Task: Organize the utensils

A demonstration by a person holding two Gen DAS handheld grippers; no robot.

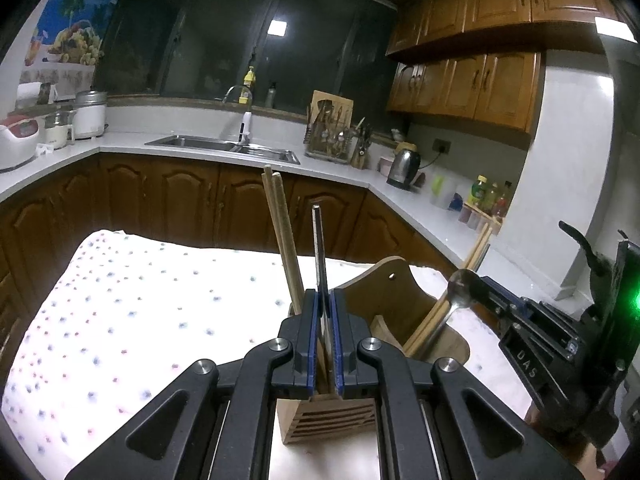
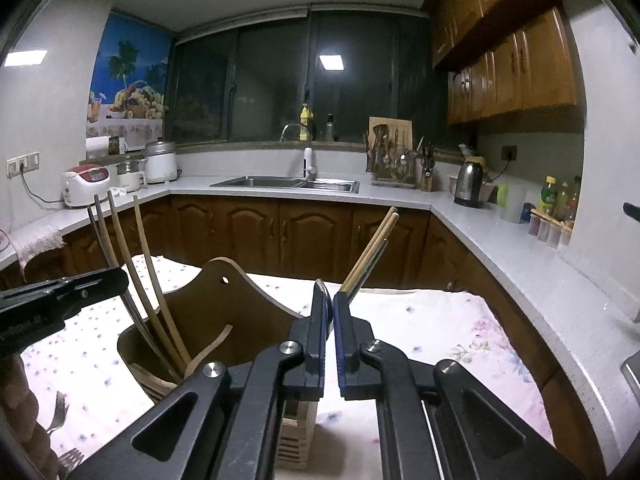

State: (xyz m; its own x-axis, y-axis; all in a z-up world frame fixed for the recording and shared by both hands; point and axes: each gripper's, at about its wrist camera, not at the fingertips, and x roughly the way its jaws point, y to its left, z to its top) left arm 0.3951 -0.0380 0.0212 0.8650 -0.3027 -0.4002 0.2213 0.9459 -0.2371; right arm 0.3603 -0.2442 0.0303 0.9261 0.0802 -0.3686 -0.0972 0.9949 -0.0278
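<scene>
Spoon point(image 1: 460, 284) pinched in right hand-held gripper point(image 2: 330, 304), knife point(image 1: 319, 252) in left point(image 1: 324, 308): lower each vertically into holder point(image 1: 384, 296), then release.

holder point(image 2: 208, 312) on table point(image 2: 440, 328) | chopsticks point(image 2: 160, 300) in holder

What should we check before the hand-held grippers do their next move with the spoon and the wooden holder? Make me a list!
1. Left hand-held gripper is clamped on the thin metal utensil: ok.
2. Right hand-held gripper is clamped on the spoon: ok.
3. Wooden holder stands upright on the cloth: ok.
4. Free room left inside the holder beside the chopsticks: cannot tell.
5. Every utensil is put away: not ok, forks lie on the cloth.
</scene>
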